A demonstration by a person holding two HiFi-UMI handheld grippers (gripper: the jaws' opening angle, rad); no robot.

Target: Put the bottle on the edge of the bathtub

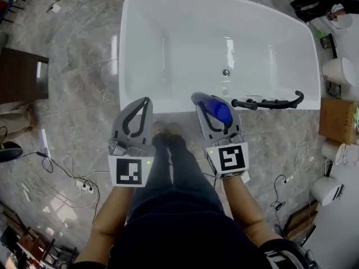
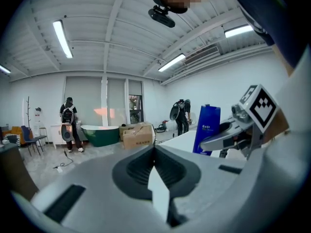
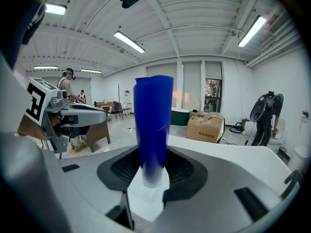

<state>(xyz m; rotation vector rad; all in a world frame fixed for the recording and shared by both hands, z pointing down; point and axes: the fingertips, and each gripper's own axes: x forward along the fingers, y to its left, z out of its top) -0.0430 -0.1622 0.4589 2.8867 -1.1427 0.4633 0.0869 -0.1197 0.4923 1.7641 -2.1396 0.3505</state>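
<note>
Standing on a grey marbled floor (image 1: 78, 94), a person in dark trousers holds a two-jaw gripper in each hand just short of a white bathtub (image 1: 168, 104). The left gripper (image 1: 147, 101) carries nothing, its jaws pressed together at the tips. The right gripper (image 1: 212, 104) has its jaws pinching a blue bottle (image 1: 220, 111) low on its body. From the right gripper view, the bottle (image 3: 153, 130) stands upright between the dark pads, its pale lower end down in the grip. From the head view, the bottle hangs at the tub's near rim, towards the rim's right half, and whether it touches the rim cannot be told. The two grippers sit side by side and apart, each showing its marker cube.

Further right on the same rim lies a black curved fitting (image 1: 269, 102). The tub's drain (image 1: 226, 72) shows in its basin beyond. Loose cables (image 1: 73, 178) trail across the floor to the person's left, and a cardboard box (image 1: 336, 119) stands by the tub's right end. Far across the hall, the left gripper view picks out a green tub (image 2: 99, 134), another cardboard carton (image 2: 137, 135) and a standing figure (image 2: 68, 123).
</note>
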